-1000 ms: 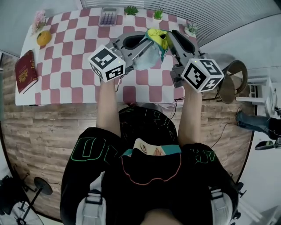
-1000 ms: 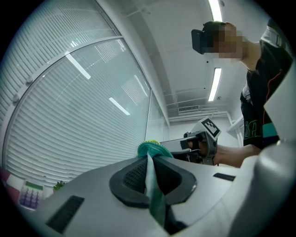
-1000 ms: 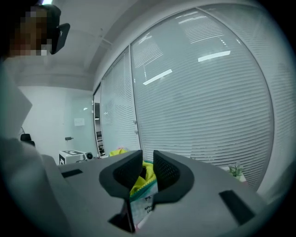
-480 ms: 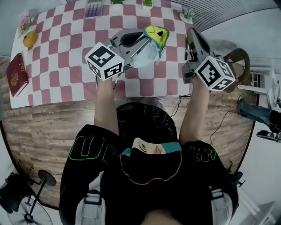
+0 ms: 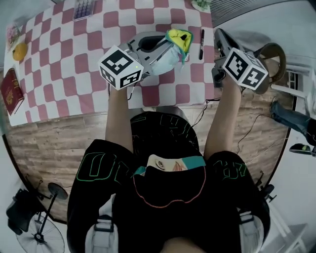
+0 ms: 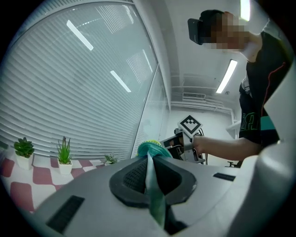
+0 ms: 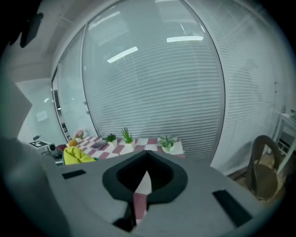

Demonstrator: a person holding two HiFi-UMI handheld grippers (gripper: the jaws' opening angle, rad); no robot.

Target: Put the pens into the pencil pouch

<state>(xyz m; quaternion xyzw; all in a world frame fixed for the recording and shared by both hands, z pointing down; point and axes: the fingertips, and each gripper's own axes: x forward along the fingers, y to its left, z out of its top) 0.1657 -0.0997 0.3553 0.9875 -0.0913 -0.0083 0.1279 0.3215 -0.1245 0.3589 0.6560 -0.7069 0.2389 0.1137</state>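
The pencil pouch (image 5: 174, 48), pale translucent with a yellow and green top, hangs over the checked table (image 5: 64, 59). My left gripper (image 5: 164, 45) is shut on the pouch's edge. In the left gripper view a teal strip of the pouch (image 6: 151, 152) is pinched between the jaws of the left gripper (image 6: 148, 156). A black pen (image 5: 201, 43) lies on the cloth just right of the pouch. My right gripper (image 5: 220, 37) is near the table's right edge, beside the pen, shut and empty. In its own view the right gripper (image 7: 147, 152) holds nothing, and the pouch (image 7: 76, 155) shows at left.
A red book (image 5: 10, 92) and an orange (image 5: 19, 51) sit at the table's left. A calculator (image 5: 83, 7) and a small potted plant (image 5: 201, 4) stand at the far edge, more plants (image 6: 64, 156) by the blinds. A chair (image 5: 269, 52) stands right of the table.
My right gripper has drawn away from the pouch to the right and its jaws have closed. A black pen now shows on the cloth. The left gripper still holds the pouch.
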